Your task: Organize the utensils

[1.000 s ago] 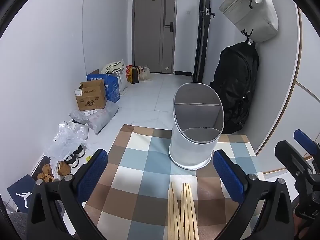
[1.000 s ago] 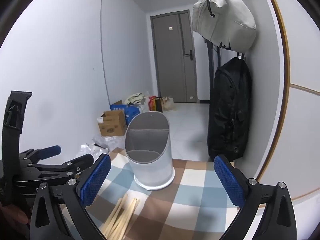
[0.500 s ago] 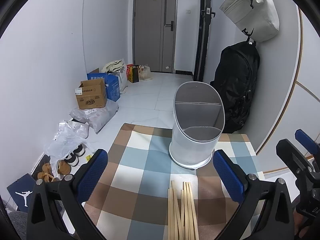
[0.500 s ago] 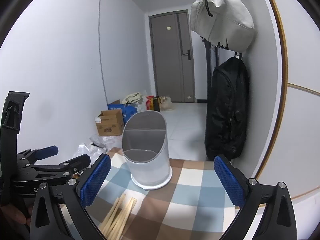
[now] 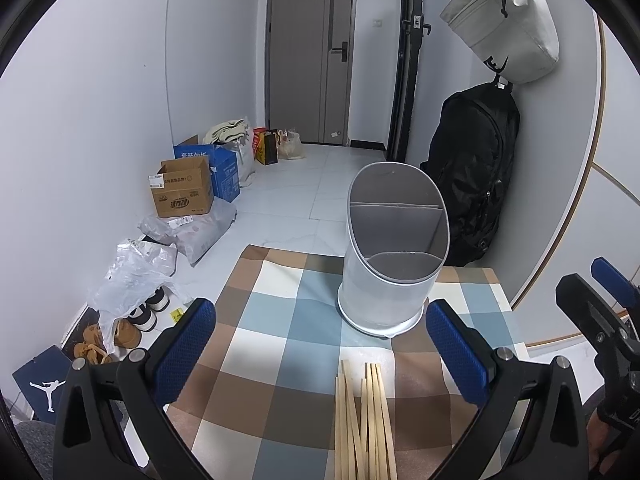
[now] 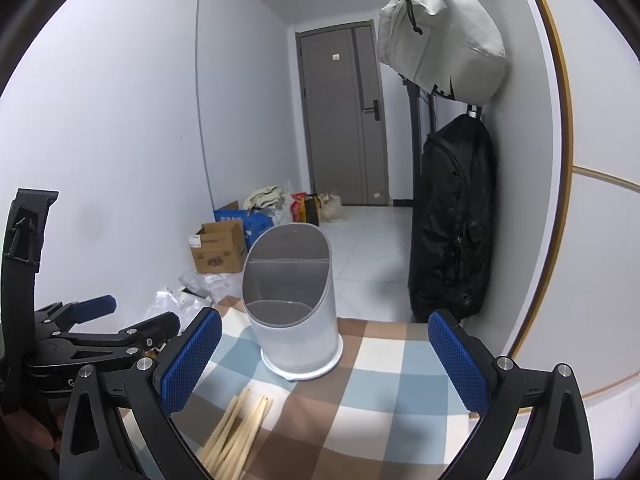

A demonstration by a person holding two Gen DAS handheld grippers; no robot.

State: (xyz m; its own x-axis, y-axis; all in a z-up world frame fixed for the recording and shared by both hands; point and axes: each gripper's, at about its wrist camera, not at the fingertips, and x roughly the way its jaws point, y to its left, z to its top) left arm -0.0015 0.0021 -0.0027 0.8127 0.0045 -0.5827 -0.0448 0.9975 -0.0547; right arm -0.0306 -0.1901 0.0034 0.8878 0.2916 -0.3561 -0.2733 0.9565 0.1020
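A white utensil holder (image 5: 390, 268) with grey divided compartments stands upright on a checked tablecloth (image 5: 280, 340); it also shows in the right wrist view as the holder (image 6: 294, 312). Several wooden chopsticks (image 5: 362, 420) lie in a bundle on the cloth in front of it, seen again as the chopsticks (image 6: 236, 428). My left gripper (image 5: 320, 344) hovers open above the bundle, holding nothing. My right gripper (image 6: 324, 360) is open too, empty, to the right of the chopsticks. Each gripper appears at the edge of the other's view.
The table's far edge drops to a tiled floor with cardboard boxes (image 5: 182, 190), plastic bags (image 5: 132, 272) and shoes at the left. A black backpack (image 5: 472, 184) and a pale bag (image 5: 504, 28) hang on the right wall close to the holder.
Both views have shifted only slightly; the right wrist view has drifted a little so the holder sits marginally lower and left. Both grippers stay open.
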